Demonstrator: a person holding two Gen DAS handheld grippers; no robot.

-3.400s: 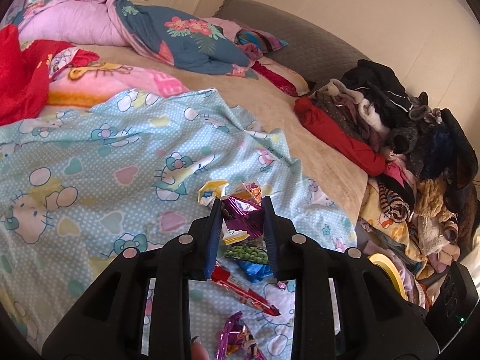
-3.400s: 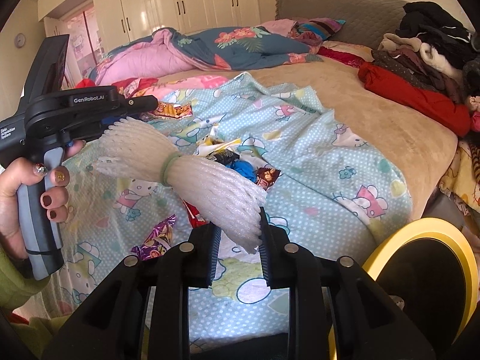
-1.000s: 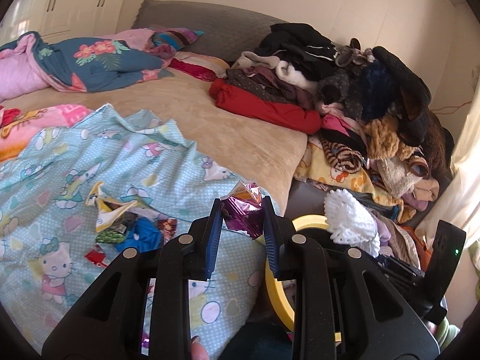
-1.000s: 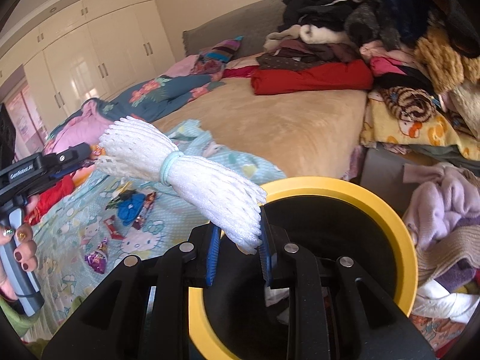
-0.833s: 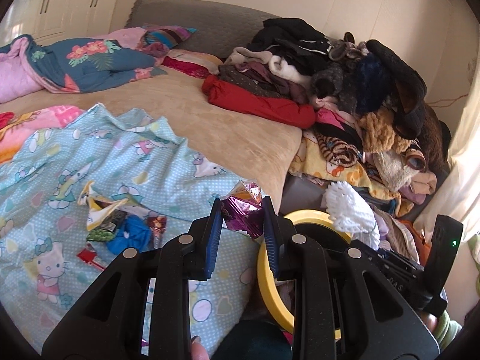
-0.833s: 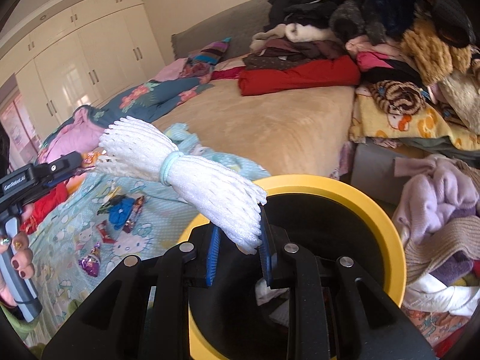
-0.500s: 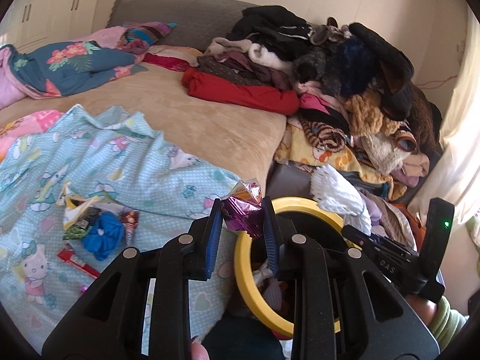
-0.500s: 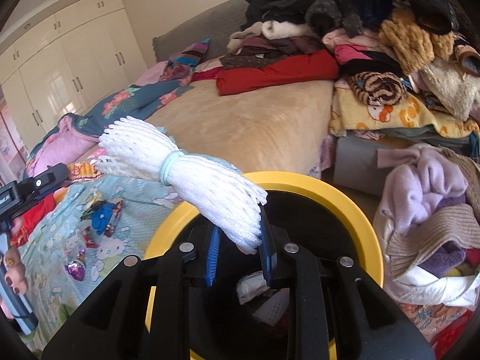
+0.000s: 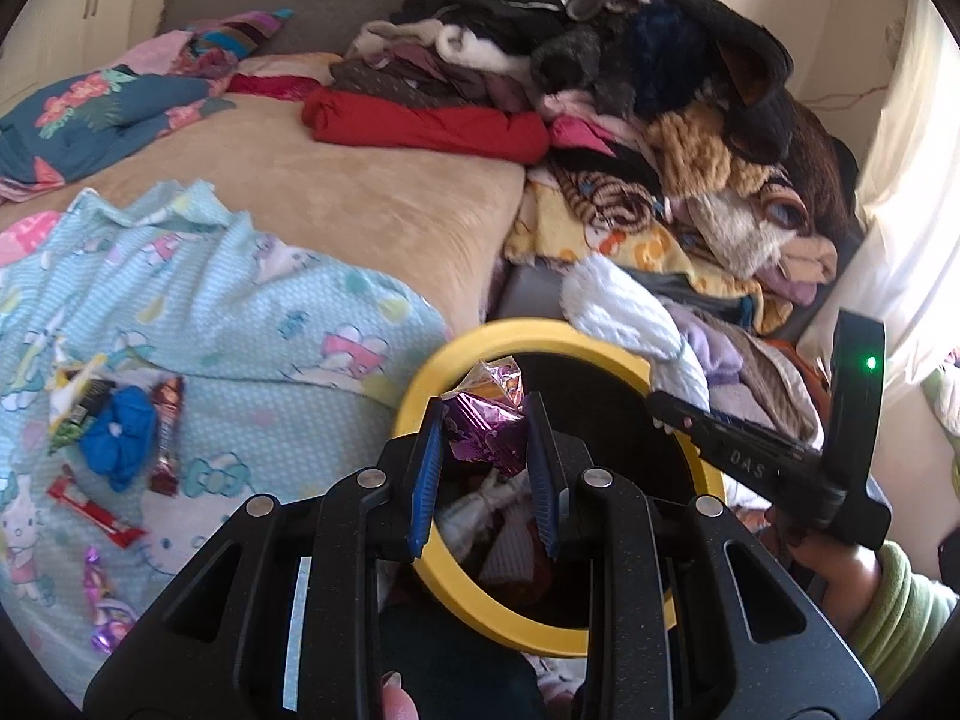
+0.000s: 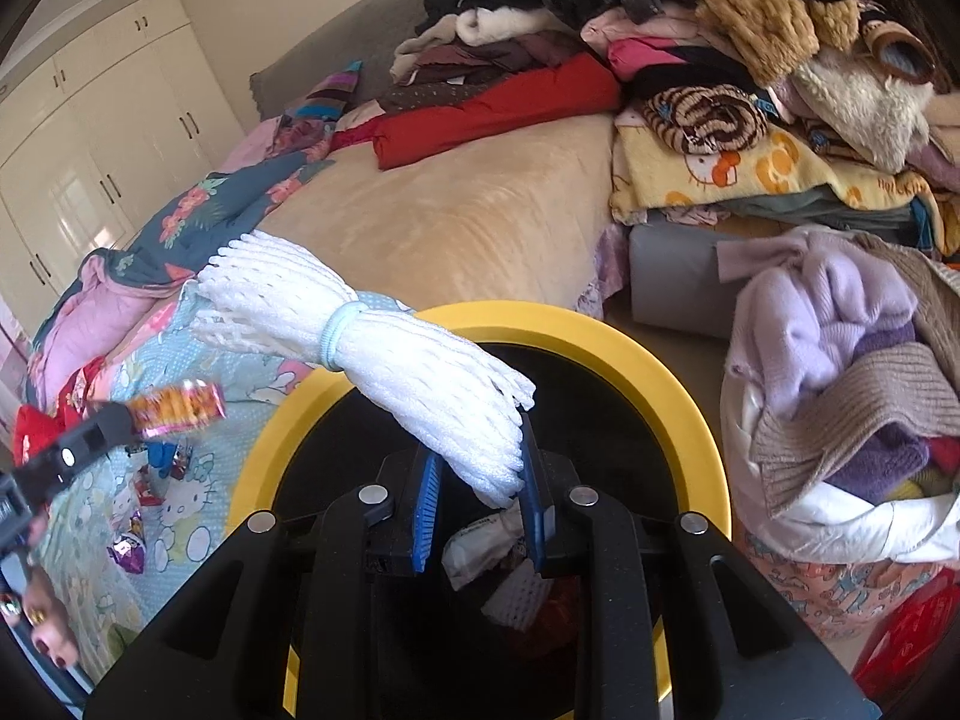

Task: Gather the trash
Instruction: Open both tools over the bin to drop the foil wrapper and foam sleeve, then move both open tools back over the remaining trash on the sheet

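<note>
Both tools hang over the yellow bin (image 10: 672,378) so the trash can drop in. The left tool (image 9: 486,468) pinches a shiny wrapper (image 9: 486,426). The right tool (image 10: 480,492) pinches a white foam net (image 10: 384,354).

Both wrist cameras close, angled down; shared: yellow-rimmed bin (image 9: 600,339) (image 10: 660,372), bed (image 9: 360,204) (image 10: 480,222).

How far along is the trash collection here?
Partly done. Some rubbish already lies in the yellow-rimmed bin. In hand: the left tongs grip a purple foil wrapper, the right tongs a white foam net, both over the bin. Left: wrappers on the blue sheet, including a red one.
</note>
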